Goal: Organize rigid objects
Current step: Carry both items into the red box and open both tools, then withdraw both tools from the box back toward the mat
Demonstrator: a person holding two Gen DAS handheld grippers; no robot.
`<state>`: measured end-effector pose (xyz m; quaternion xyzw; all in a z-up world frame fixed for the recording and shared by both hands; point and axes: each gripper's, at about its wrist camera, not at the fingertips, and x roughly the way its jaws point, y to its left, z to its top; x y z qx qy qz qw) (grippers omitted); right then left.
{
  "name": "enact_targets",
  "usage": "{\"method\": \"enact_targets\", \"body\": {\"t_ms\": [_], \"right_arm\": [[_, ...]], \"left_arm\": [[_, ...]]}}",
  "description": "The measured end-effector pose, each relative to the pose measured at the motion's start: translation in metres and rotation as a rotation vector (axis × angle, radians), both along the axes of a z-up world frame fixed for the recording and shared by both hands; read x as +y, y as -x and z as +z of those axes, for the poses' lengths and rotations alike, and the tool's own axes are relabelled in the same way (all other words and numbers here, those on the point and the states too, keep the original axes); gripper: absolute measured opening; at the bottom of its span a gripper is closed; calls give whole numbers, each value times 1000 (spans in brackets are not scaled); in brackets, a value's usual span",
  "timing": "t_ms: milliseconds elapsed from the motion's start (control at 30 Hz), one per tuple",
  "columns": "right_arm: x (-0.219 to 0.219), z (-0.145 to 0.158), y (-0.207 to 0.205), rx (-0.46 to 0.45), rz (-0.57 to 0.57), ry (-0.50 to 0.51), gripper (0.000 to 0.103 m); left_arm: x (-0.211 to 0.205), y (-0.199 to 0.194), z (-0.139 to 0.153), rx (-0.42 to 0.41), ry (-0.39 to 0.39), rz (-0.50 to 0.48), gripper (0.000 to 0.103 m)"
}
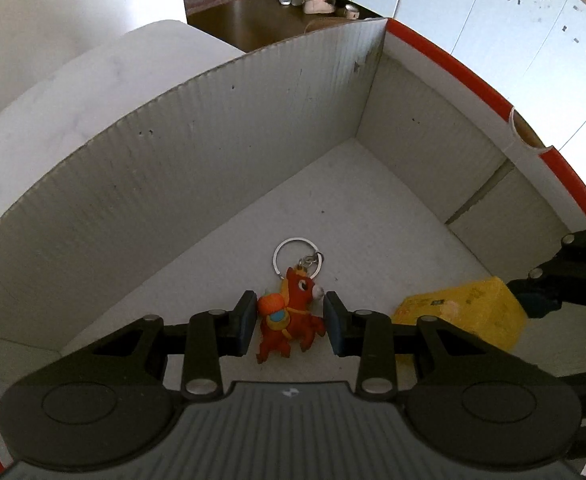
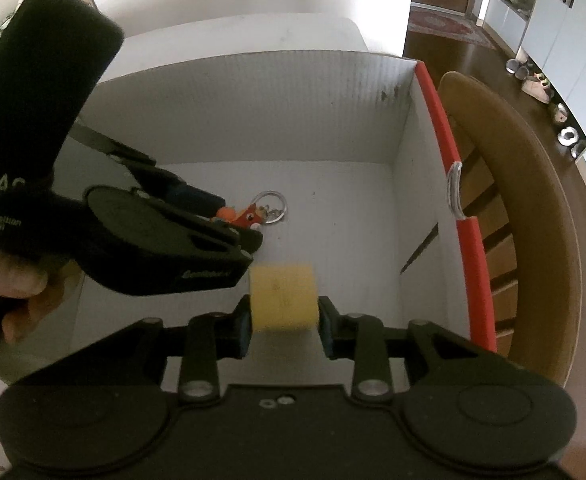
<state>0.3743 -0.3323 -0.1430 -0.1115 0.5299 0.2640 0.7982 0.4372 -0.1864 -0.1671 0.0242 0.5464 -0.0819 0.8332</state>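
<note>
Two grippers reach down into the white cardboard box [image 1: 221, 152], each with one object between its pads. The step in hand looks like setting both things down on the box floor. To do it well, I judge each gripper should get low before letting go, so nothing bounces or rolls, and each should widen only enough to free its object, then lift straight up so a pad does not drag it along.

The left gripper [image 1: 291, 322] has the red horse keychain [image 1: 289, 316] between its pads. The left pad touches the toy's orange pack; the right pad sits at its muzzle with a sliver of gap, so whether it truly squeezes I cannot tell. The horse's legs hang toward the camera, below the pads, and its metal ring [image 1: 295, 258] lies ahead of the fingertips, on or just above the floor.

The right gripper [image 2: 283, 320] has the yellow block [image 2: 284, 298] between its pads; the block is blurred, and a thin gap shows on the right pad's side, so the hold looks loose or just released. The block lies just beside the left gripper, on its right.
</note>
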Motion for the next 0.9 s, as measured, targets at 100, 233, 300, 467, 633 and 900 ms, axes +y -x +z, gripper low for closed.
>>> {"method": "enact_targets", "body": {"t_ms": [100,233,300,467,633,900], "right_arm": [[-1,-1,2,2,-7,1,34],[-6,0,-9,-4,-12,-9,38],[-9,1,-10,-3,-18,-17,40],[-15,6,-7,-8,-20,-43,45],[-23,15,-7,-32,-15,-67,52],[-33,37,2,-85,5,-109,59]], "left_arm": [[1,2,1,7,-13,-3,36],[1,9,4,20,-25,15,36],[4,11,7,16,-19,29,37],[7,20,19,-21,-11,36,49],[10,31,36,-61,-6,51,50],[9,50,65,-145,36,87,50]]}}
